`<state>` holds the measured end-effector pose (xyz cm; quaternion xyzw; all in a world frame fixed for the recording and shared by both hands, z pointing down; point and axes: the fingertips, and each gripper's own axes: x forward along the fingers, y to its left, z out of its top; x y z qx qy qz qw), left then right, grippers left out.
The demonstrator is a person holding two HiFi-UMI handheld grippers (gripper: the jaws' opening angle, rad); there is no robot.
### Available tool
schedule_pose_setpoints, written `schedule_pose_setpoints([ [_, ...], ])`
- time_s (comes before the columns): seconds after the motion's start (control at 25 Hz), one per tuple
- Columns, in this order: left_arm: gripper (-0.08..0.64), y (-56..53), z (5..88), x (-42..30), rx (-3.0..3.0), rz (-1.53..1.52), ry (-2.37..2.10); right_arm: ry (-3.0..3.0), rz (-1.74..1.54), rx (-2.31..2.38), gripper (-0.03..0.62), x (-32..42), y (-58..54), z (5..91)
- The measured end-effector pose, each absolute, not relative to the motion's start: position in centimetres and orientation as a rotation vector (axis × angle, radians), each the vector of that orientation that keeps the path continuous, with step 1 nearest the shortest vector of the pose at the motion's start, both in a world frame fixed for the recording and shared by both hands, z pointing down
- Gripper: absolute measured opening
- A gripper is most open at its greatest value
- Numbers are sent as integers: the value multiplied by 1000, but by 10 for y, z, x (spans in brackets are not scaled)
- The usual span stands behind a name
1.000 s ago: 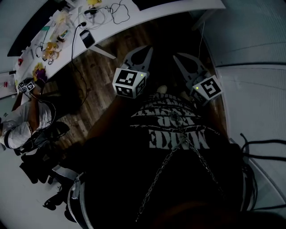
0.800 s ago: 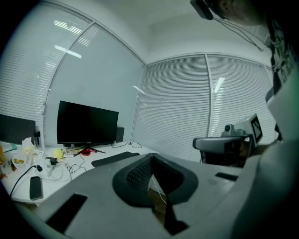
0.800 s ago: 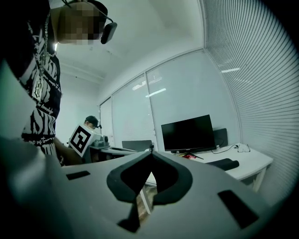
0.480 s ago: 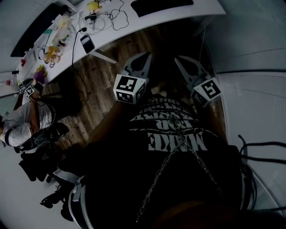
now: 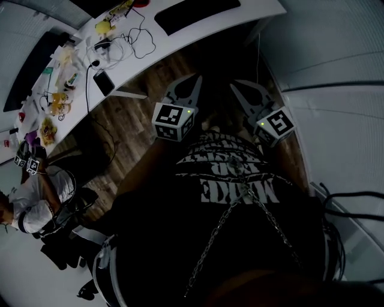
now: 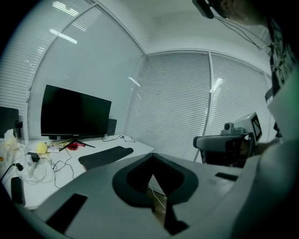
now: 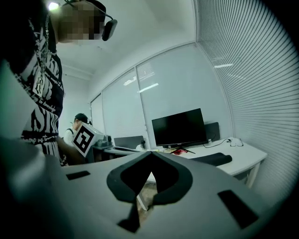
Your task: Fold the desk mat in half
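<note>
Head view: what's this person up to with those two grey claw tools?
A person stands a little way back from a white desk, with a hand-held gripper in each hand. The left gripper and the right gripper are both shut and empty, held out in the air towards the desk. The dark desk mat lies unfolded on the desk and nothing touches it, so the folding has not begun.

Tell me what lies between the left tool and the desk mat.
Head view: bare wooden floor, then the white desk edge, between the shut left tool and the desk mat.

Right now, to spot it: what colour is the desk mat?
Black; desk mat clearest in head view.
</note>
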<state>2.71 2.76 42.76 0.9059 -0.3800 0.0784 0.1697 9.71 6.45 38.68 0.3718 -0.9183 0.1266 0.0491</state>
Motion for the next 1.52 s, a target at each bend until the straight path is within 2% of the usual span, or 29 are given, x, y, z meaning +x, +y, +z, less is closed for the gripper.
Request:
schedule_pose_setpoints([
  [0.48,6,-66,436,44,2637,189,-912,-2707,402,1324,0,105,-22,397],
  [1.52,6,-178,423,-31,2641,114,-954,-2739,375,1346,0,39,-121,390],
])
